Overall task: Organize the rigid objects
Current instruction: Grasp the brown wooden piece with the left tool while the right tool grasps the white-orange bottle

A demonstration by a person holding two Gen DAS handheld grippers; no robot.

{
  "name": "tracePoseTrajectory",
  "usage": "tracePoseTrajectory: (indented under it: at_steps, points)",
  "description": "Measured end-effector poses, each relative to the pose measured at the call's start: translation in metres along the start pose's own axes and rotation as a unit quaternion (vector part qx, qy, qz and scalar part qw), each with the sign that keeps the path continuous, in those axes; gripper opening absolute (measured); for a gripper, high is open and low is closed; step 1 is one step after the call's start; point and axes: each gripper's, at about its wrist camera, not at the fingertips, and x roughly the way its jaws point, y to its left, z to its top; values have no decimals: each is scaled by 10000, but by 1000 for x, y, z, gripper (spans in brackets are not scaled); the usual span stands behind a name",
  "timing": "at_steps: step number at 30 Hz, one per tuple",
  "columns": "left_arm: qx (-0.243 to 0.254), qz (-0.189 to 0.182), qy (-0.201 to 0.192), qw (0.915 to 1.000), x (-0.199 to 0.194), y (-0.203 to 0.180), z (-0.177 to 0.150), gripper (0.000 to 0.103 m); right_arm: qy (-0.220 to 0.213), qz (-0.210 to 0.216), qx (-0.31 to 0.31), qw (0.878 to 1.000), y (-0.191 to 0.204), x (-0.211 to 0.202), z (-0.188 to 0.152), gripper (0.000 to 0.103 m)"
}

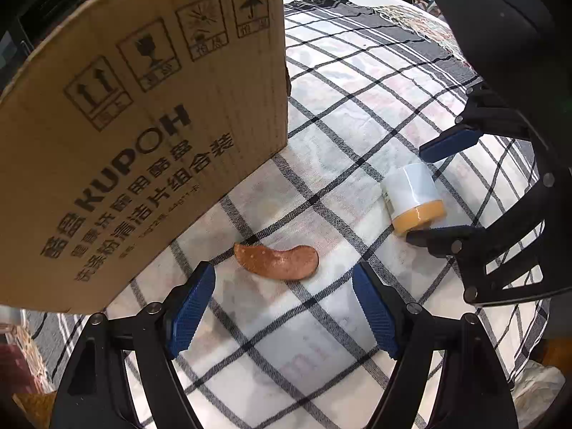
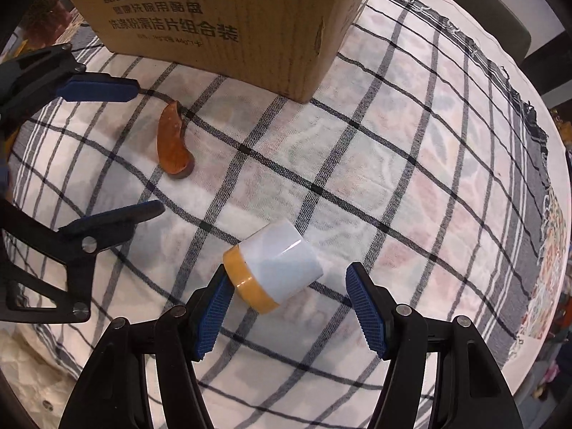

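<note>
Right claw (image 2: 289, 304) released, straddling the white jar (image 2: 277, 264) lying on the counter (image 2: 393, 164), orange lid against its left pad. Left claw (image 1: 284, 309) released, wooden handle (image 1: 277, 261) crosswise just ahead.

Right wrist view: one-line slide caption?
Open right claw straddles the tipped jar on the checked cloth, box beyond.

Right wrist view: cardboard box (image 2: 228, 25) top centre, standing on the checked cloth (image 2: 393, 164). Curved wooden piece (image 2: 174, 143) lies left of centre, just below the box. Jar (image 2: 273, 266) lies on its side at lower centre, lid end toward lower left. Left wrist view: box (image 1: 143, 125) upper left, wooden piece (image 1: 277, 261) centre, jar (image 1: 414, 202) to its right.
</note>
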Motion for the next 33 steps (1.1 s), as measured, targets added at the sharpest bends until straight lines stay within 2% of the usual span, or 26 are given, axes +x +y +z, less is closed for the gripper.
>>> tracePoseTrajectory:
  at_steps: [8, 13, 16, 22, 23, 25, 31, 33]
  points:
    - [-3, -24, 33, 10000, 17, 4, 8, 78, -43, 70, 15, 10000, 2, 8, 5, 66]
    - [-38, -70, 68, 9999, 23, 5, 11, 63, -95, 191, 68, 9997, -2, 13, 10, 62]
    - [-44, -119, 67, 9999, 24, 3, 10, 55, -122, 267, 82, 9995, -5, 17, 11, 53]
    - [-109, -216, 17, 9997, 25, 2, 10, 55, -200, 414, 104, 9989, -5, 18, 10, 32]
    - [-99, -236, 30, 9997, 26, 1, 10, 55, -206, 417, 91, 9989, -2, 15, 10, 31]
    - [-63, -192, 31, 9998, 26, -1, 10, 55, -209, 413, 66, 9989, 1, 13, 10, 31]
    - [-172, -115, -66, 9998, 19, 3, 8, 54, -259, 360, 300, 9986, -10, 11, 12, 57]
    - [-151, -181, -100, 9997, 16, 4, 6, 54, -357, 326, 337, 9983, -11, 5, 12, 58]
